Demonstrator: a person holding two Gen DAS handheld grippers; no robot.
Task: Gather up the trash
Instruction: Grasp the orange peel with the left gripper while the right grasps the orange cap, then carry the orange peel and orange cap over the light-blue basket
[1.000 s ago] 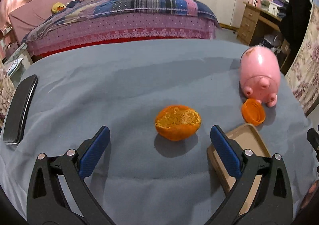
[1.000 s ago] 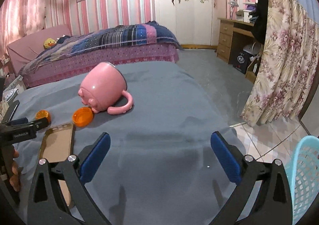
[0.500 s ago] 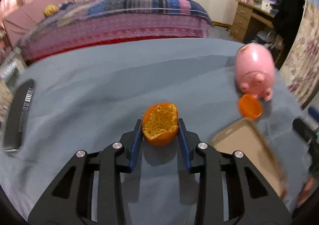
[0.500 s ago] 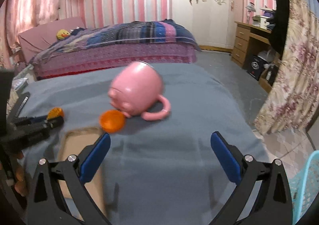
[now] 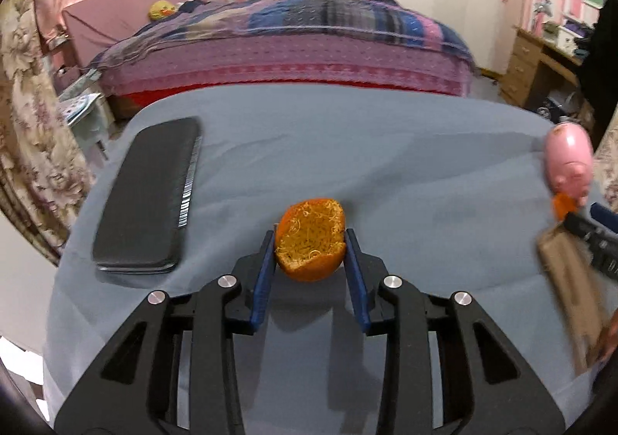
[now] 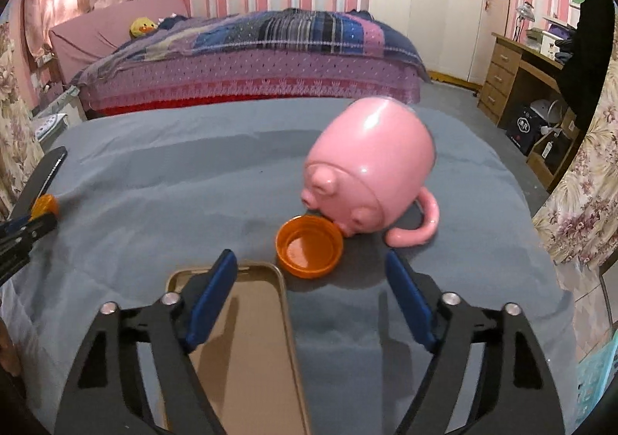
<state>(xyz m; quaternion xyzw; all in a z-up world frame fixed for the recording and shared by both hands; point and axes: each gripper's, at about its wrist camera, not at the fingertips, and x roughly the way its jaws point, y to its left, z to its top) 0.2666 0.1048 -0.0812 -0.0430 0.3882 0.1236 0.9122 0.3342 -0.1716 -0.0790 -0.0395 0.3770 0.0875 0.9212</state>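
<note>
At frame centre, the orange peel (image 5: pixel 310 238) sits clamped between the left gripper (image 5: pixel 310 273) fingers. The right gripper (image 6: pixel 309 303) fingers are closing, apart and empty, just below the orange cap (image 6: pixel 309 250) on the surface (image 6: pixel 174 184).

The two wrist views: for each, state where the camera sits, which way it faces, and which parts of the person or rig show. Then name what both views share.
Left wrist: on the left gripper, facing down over the grey cloth; its jaws grip the orange peel.
Right wrist: on the right gripper, jaws closing, nothing gripped, facing the orange cap and pink mug.
Shared: peel, mug, cap, tan tray, bed.
</note>
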